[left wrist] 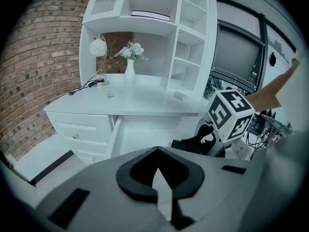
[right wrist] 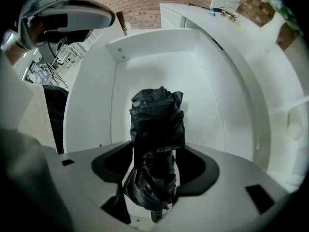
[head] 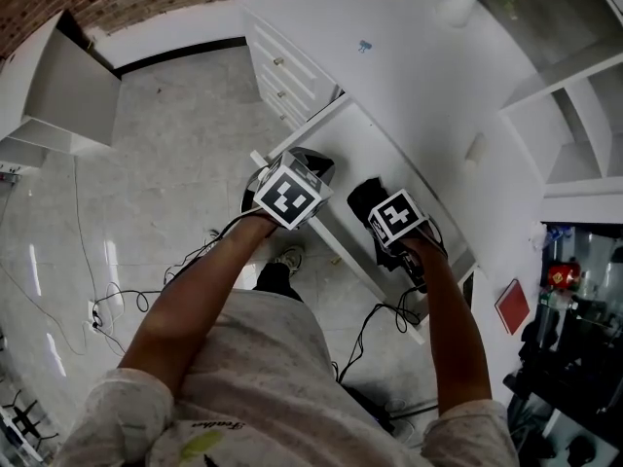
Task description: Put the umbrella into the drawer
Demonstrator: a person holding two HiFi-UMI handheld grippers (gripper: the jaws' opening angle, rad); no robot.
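A folded black umbrella point(right wrist: 157, 129) is clamped between the jaws of my right gripper point(right wrist: 154, 178), which is shut on its lower part. It hangs over the inside of the open white drawer point(right wrist: 91, 105), its top end pointing toward the drawer's far wall. In the head view the right gripper point(head: 399, 220) is above the pulled-out drawer point(head: 355, 134), and the umbrella point(head: 365, 195) shows as a dark bundle just ahead of it. My left gripper point(head: 289, 195) hovers at the drawer's front edge, left of the right one. Its jaws point(left wrist: 161, 178) stand shut with nothing between them.
The white desk point(head: 409, 56) carries a vase of flowers point(left wrist: 130, 62), a lamp point(left wrist: 98, 50) and a cable. A stack of closed drawers point(left wrist: 77, 134) stands left of the open one. Shelves point(left wrist: 188, 28) rise behind. Cables point(head: 127, 295) trail on the floor.
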